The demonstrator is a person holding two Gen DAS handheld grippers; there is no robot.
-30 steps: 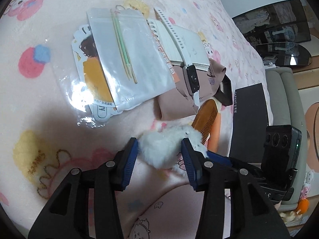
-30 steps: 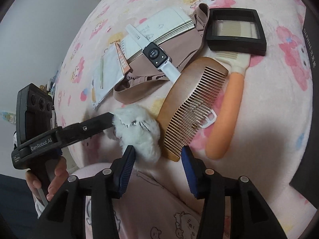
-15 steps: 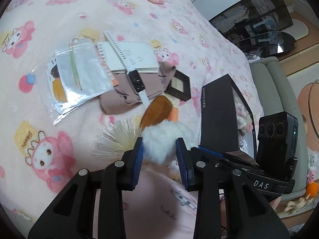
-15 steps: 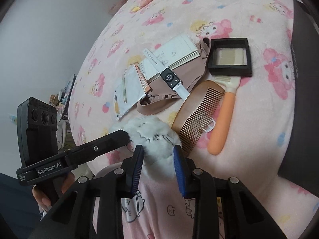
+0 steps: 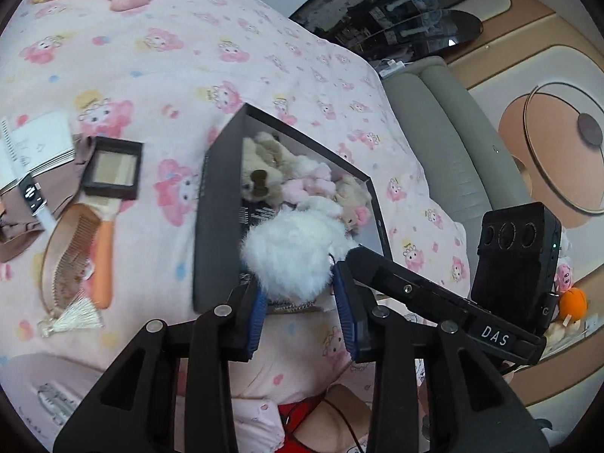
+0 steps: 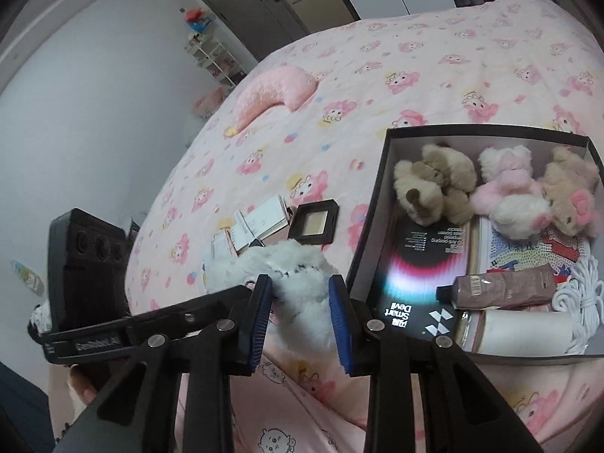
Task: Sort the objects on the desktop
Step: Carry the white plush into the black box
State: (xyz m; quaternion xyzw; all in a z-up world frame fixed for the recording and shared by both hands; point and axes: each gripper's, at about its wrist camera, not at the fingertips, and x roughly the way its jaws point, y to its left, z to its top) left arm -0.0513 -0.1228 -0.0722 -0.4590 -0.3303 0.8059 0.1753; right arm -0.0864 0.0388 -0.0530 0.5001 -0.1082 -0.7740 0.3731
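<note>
Fluffy toy [image 5: 294, 253], soft, light and squashy, hangs above the bed [image 5: 158, 60] by the box's [image 6: 368, 222] near edge, pinched by both the left hand-held gripper [image 5: 300, 309] and right hand-held gripper [image 6: 300, 315]; hold its thick middle, I think.

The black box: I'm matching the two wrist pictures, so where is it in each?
Left wrist: black box stands centre, open, beyond the white fluffy toy.
Right wrist: black box fills the right side, with plush toys inside.
Shared landmark: the black-framed mirror left of the box.
</note>
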